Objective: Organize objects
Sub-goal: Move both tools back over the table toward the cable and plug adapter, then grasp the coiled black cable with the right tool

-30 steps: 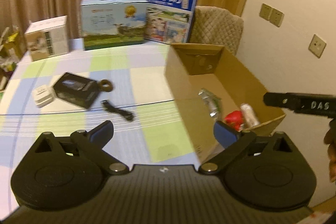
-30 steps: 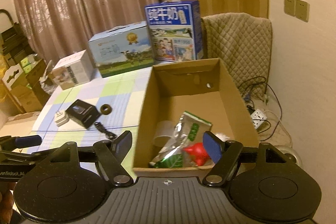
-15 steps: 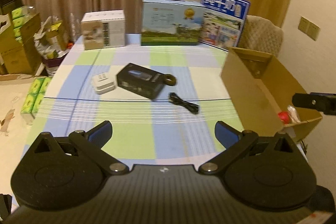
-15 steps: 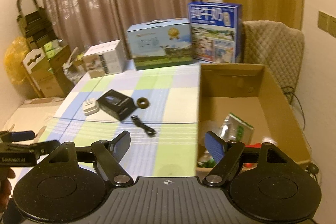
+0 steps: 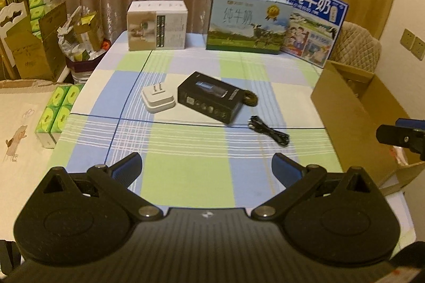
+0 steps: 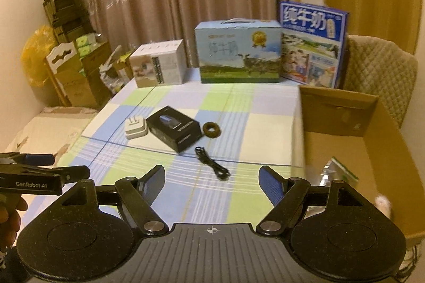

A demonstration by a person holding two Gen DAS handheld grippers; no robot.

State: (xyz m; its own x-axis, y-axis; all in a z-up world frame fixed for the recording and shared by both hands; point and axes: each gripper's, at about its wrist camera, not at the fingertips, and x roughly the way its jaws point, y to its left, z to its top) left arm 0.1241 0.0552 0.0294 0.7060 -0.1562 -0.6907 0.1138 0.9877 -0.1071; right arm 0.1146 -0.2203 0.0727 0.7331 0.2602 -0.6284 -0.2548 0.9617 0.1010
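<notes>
Both grippers spread wide, nothing between the fingers: left gripper (image 5: pixel 206 169), right gripper (image 6: pixel 211 178). Checked tabletop (image 5: pixel 186 166) carries, mid-surface, a white plug adapter (image 5: pixel 157 98) just beside a black box (image 5: pixel 211 96); brown ring (image 6: pixel 212 129) just beside the box's far end; black cable (image 6: pixel 212 163) lies apart, nearer the grippers. Open cardboard box (image 6: pixel 372 150) at the right edge holds a packet (image 6: pixel 338 172). Three cartons line the far edge: white carton (image 5: pixel 156 25), landscape carton (image 5: pixel 247 20), blue carton (image 5: pixel 314 22).
</notes>
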